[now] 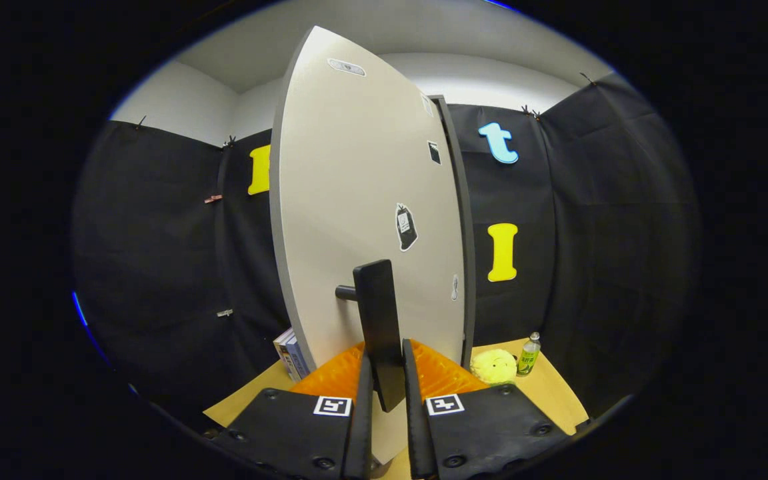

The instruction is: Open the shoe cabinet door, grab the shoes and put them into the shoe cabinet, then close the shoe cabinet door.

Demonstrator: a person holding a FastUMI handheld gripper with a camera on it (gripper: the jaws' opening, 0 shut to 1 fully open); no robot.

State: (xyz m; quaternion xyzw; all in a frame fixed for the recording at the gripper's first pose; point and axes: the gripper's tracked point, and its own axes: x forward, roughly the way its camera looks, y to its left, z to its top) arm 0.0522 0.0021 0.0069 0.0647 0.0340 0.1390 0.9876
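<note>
The gripper (384, 393) points level at the shoe cabinet door (364, 200), its fingers closed narrowly on the door's dark bar handle (381, 320), pressing both sides. The door stands ajar, its free edge swung toward the gripper, open room lying to its left.

Bright overhead light, sharp centre, strong fisheye bending at edges.

Pale grey door (357, 200), black handle (381, 327), yellow fluffy ball (494, 367), possibly toy.
</note>
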